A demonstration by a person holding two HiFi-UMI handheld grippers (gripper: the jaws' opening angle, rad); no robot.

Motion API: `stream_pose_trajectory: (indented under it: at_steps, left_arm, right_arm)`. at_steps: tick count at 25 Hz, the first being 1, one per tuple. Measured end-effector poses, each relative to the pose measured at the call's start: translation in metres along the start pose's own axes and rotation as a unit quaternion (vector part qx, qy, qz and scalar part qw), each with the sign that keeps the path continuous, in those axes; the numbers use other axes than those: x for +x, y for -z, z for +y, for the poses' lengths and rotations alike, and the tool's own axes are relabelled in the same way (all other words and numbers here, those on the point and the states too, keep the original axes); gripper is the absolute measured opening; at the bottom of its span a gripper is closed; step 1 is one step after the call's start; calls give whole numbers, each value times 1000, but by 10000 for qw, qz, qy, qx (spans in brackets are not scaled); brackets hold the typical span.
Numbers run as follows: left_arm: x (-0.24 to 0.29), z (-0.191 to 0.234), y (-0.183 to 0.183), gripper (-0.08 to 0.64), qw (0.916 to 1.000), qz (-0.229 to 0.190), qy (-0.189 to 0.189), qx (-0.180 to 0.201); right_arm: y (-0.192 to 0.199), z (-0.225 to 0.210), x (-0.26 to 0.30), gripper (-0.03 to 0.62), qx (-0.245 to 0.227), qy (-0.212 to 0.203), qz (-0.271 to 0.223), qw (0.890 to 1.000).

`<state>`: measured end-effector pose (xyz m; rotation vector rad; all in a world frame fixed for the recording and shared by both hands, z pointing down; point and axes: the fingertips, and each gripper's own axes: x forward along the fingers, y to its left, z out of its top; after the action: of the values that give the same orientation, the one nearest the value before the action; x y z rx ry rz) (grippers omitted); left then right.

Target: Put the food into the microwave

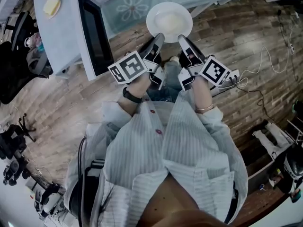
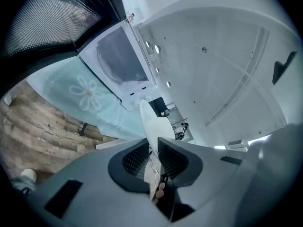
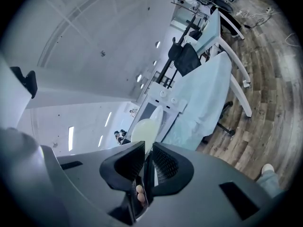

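Note:
A white plate with pale food on it hangs over the floor in front of the flowered table. My left gripper is shut on the plate's near-left rim and my right gripper is shut on its near-right rim. In the left gripper view the plate stands edge-on between the pads of the left gripper. The right gripper pinches the plate the same way. The white microwave with a dark front stands to the left; it is also ahead as the microwave and the microwave.
Small plates of food lie on top of the microwave. A black chair stands at far left. Cables and a power strip lie on the wood floor at right. A second cloth-covered table shows in the right gripper view.

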<state>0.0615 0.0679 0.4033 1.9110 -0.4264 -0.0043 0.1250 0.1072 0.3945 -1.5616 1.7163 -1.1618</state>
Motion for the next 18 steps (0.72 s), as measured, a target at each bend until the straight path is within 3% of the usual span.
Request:
stream_pose_trajectory:
  at_steps: [8, 18]
  left_arm:
    - [37, -17, -11, 51, 9964, -783, -293, -104]
    - [40, -13, -18, 51, 9822, -1715, -694, -309]
  right_arm:
    - [-47, -14, 14, 64, -72, -313, 709, 9970]
    - [-57, -17, 35, 64, -283, -827, 1614, 9830]
